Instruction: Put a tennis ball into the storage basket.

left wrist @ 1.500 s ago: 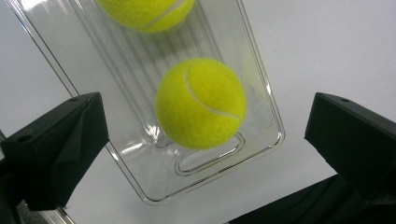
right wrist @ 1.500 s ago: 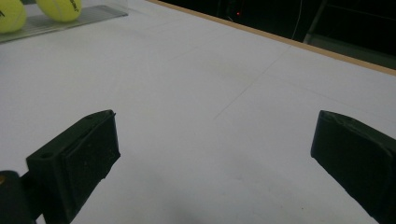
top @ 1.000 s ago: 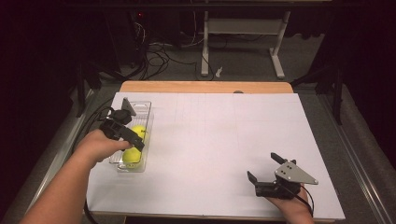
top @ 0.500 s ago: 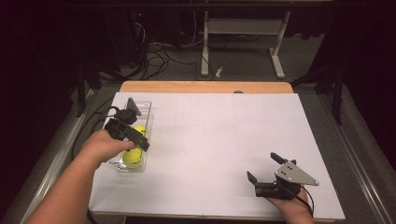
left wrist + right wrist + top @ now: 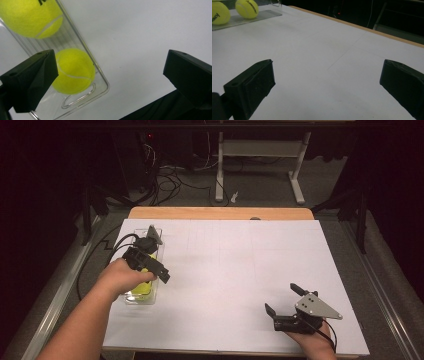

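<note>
My left gripper (image 5: 110, 72) hung with its fingers (image 5: 30, 80) spread wide and grasping nothing, one beside the nearer tennis ball (image 5: 73, 71). That ball lay in the clear tray (image 5: 156, 292) at the desk's (image 5: 240, 270) left edge, a second ball (image 5: 30, 17) beyond. It looked light, fuzzy, springy; I judged a hold across its widest middle safest. My right gripper (image 5: 282, 306) rested released, near right.
</note>
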`<state>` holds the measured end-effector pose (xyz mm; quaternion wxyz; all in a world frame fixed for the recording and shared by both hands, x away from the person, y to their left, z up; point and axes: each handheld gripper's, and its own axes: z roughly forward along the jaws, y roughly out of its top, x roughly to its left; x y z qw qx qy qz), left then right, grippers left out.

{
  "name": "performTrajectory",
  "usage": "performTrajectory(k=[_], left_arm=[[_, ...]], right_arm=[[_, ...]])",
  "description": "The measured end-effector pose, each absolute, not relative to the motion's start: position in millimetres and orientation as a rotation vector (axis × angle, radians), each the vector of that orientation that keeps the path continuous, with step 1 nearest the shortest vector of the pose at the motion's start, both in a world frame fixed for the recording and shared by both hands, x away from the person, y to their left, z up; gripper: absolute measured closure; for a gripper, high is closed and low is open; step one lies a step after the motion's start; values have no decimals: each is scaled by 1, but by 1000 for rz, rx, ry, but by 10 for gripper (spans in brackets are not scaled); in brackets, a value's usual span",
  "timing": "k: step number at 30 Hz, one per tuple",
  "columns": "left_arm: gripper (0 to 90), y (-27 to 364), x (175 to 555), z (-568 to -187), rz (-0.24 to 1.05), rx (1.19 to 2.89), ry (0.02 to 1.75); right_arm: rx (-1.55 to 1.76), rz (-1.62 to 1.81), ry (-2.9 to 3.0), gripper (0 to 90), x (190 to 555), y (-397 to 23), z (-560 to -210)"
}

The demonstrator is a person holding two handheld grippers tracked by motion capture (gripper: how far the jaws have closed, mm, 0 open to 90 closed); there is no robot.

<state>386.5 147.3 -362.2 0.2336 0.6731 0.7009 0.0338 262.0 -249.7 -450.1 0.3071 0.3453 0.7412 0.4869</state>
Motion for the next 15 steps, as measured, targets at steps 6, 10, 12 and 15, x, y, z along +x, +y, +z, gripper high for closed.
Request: performTrajectory(k=[6, 10, 12, 15], left_arm=[[7, 131, 384, -358, 87, 1866, 1885], [7, 118, 383, -358, 78, 1888, 1856], [7, 112, 383, -359, 70, 1891, 1849], [8, 104, 382, -361, 67, 1903, 1838]], right_arm=[[911, 1286, 1964, 4, 262, -249, -450], [911, 1285, 1964, 4, 262, -249, -450], [911, 1285, 1964, 4, 262, -249, -450], [908, 1283, 1966, 4, 262, -249, -450]])
